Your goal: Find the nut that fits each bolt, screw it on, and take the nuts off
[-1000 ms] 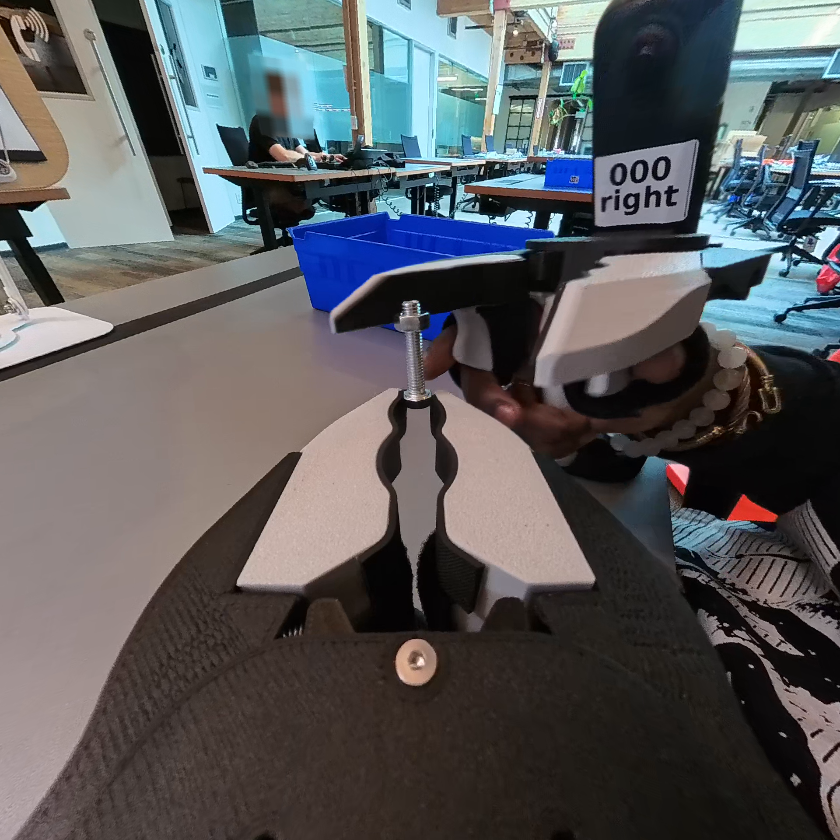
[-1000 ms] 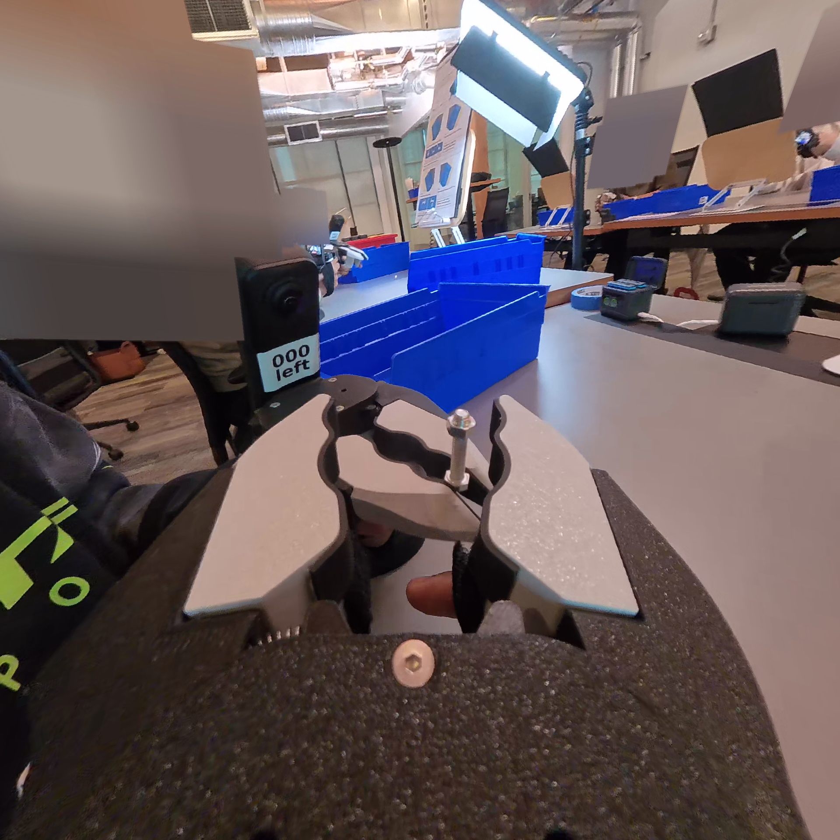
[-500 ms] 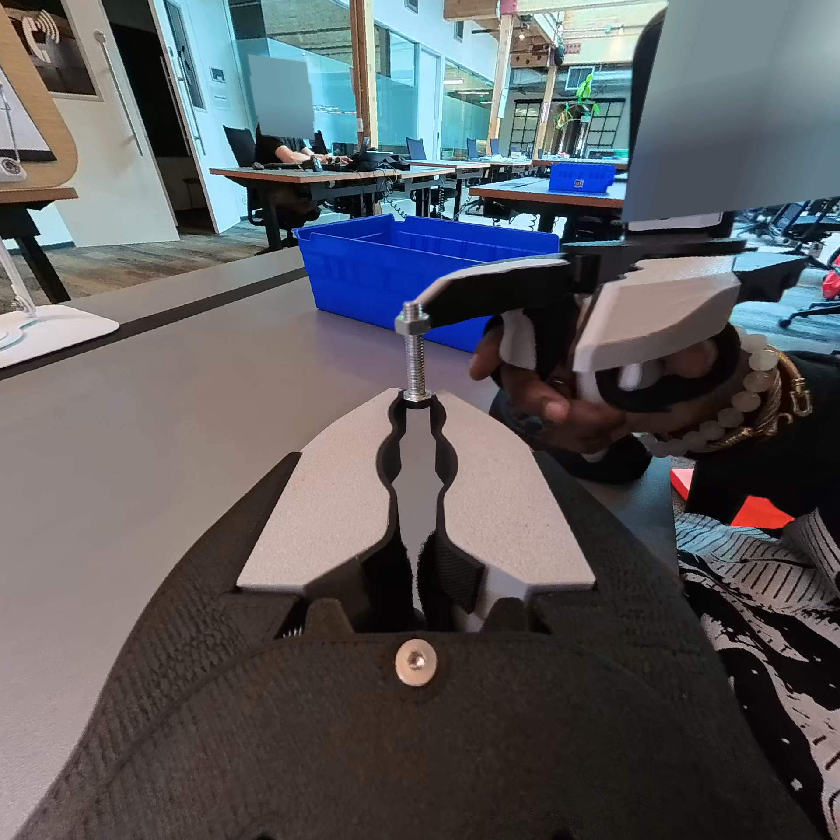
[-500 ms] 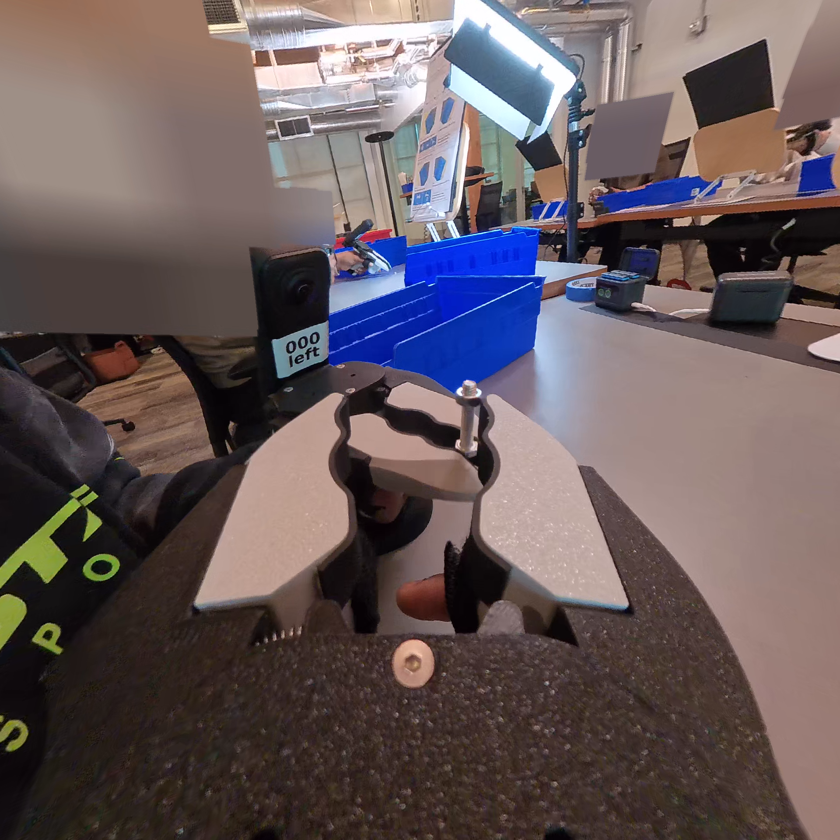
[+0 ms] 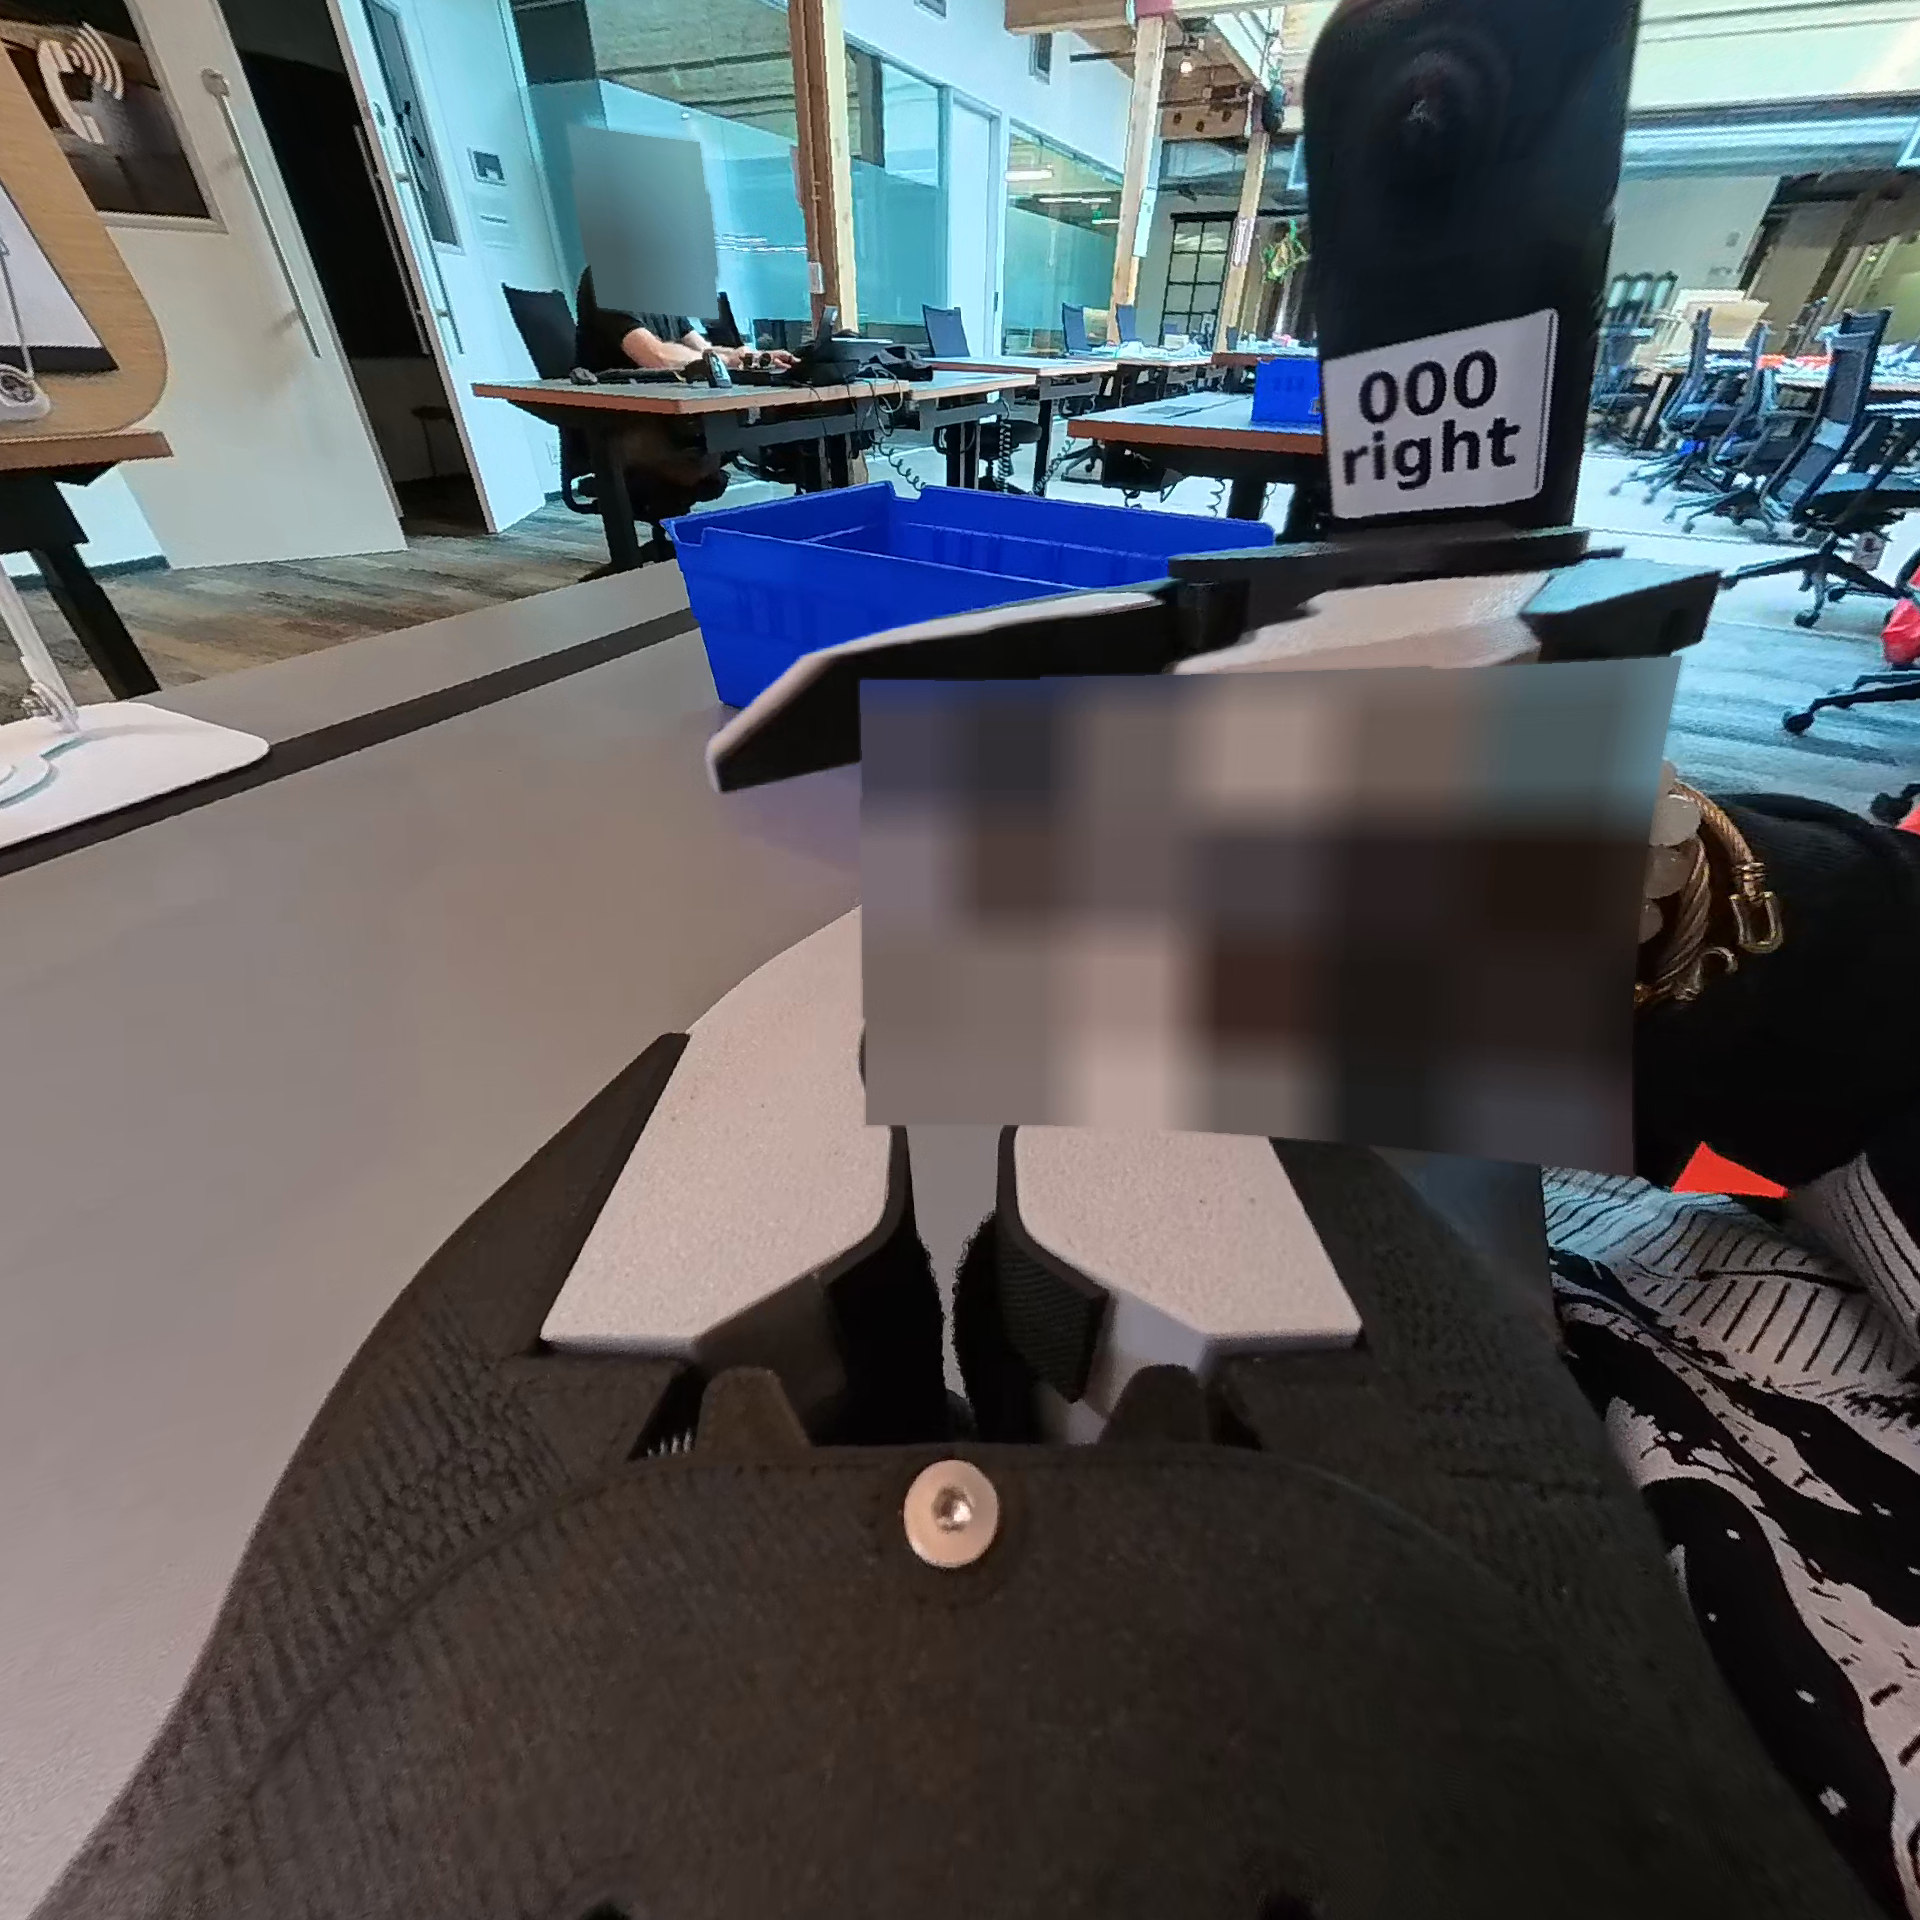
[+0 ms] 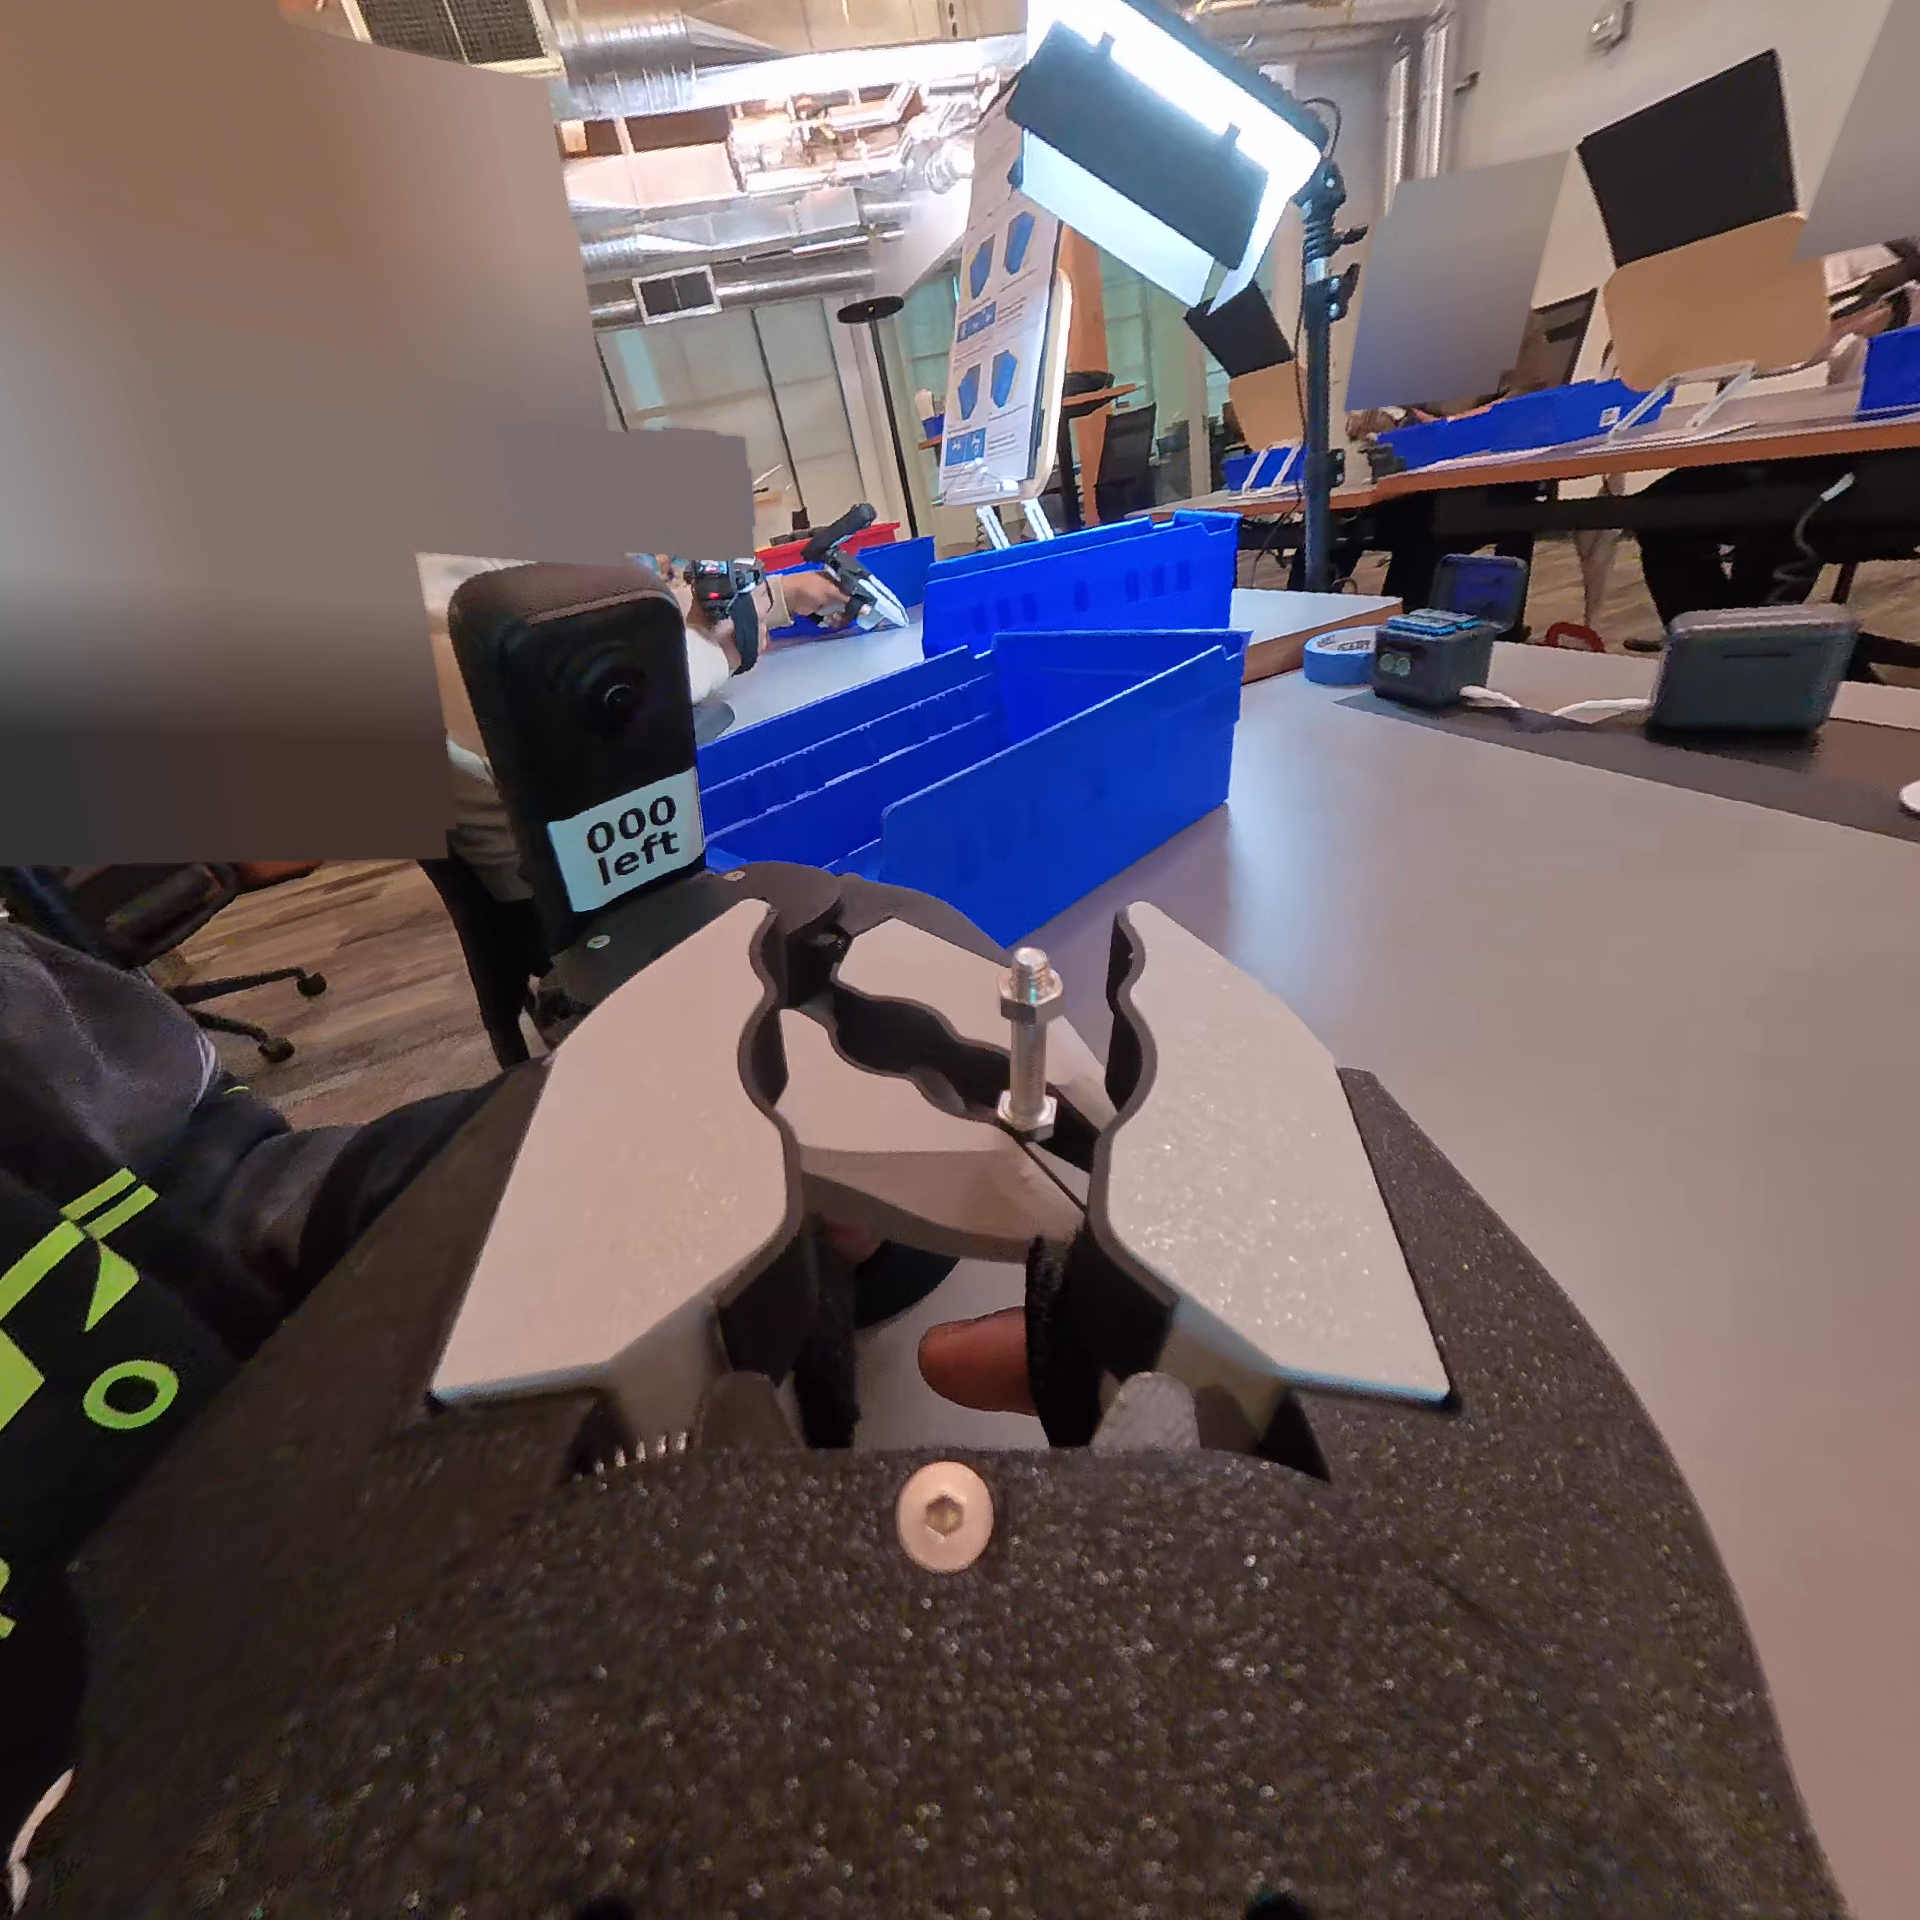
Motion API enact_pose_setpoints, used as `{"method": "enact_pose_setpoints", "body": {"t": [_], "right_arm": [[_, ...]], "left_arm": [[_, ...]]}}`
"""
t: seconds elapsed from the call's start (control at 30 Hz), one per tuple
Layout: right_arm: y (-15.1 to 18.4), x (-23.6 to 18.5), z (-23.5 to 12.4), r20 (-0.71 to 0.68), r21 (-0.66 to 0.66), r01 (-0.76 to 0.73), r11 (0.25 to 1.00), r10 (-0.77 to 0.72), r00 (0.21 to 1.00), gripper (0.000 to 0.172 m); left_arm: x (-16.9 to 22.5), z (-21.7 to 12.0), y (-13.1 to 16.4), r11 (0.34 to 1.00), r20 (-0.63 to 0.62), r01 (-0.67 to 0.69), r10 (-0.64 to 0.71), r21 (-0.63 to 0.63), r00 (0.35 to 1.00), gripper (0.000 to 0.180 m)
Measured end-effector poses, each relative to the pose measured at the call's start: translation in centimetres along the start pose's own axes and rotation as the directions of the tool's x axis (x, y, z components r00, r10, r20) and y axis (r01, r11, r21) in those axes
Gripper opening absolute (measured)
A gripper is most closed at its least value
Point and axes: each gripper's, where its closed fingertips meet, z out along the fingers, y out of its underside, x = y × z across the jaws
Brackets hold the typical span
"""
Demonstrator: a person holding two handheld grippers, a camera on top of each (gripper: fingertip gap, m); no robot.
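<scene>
The left tool [image 6: 1023, 1127] is clenched on the head end of an upright silver threaded bolt [image 6: 1023, 1049], a silver hex nut [image 6: 1029, 994] near its top, above the grey surface [image 6: 1507, 987]. The right tool [image 6: 940, 987] stands released, its fingers either side of the bolt without touching.

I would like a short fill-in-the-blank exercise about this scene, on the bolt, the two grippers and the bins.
1. The bolt stands upright, its head clamped by the fingers of the ____ gripper.
2. Near the bolt's top end sits a small silver ____.
3. The right gripper has its fingers ____, one on each side of the bolt, neither touching it.
4. The bins on the grey table behind the bolt are ____ in colour.

Missing words: left; nut; open; blue
</scene>
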Motion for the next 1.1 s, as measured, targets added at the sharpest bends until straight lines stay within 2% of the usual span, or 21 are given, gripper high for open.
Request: {"method": "enact_pose_setpoints", "body": {"t": [0.17, 0.47, 0.67, 0.87, 1.1], "right_arm": [[0.3, -0.2, 0.3, 0.001, -0.02, 0.011, 1.0, -0.011, 1.0, 0.059], [0.5, -0.7, -1.3, -0.023, -0.025, 0.015, 1.0, -0.015, 1.0, 0.058], [0.3, -0.8, -3.3, -0.045, -0.001, 0.014, 1.0, -0.014, 0.999, 0.044], [-0.1, 0.3, -1.9, -0.054, 0.019, 0.006, 1.0, -0.005, 0.999, 0.058], [0.1, 0.1, 0.3, -0.022, -0.002, 0.025, 1.0, -0.025, 0.999, 0.063]], "left_arm": [[0.0, 0.0, 0.0, 1.0, 0.001, 0.0, 0.0, -0.002, 1.0, 0.01], [-0.2, 0.0, 0.0, 1.0, 0.011, 0.006, -0.006, -0.002, 1.0, 0.01], [-0.2, -0.1, 0.0, 1.0, 0.011, 0.012, -0.012, 0.0, 1.0, 0.01], [-0.1, 0.0, 0.1, 1.0, 0.008, 0.003, -0.003, -0.007, 1.0, 0.01], [0.0, 0.0, 0.2, 1.0, 0.004, 0.0, 0.0, -0.01, 1.0, 0.01]]}}
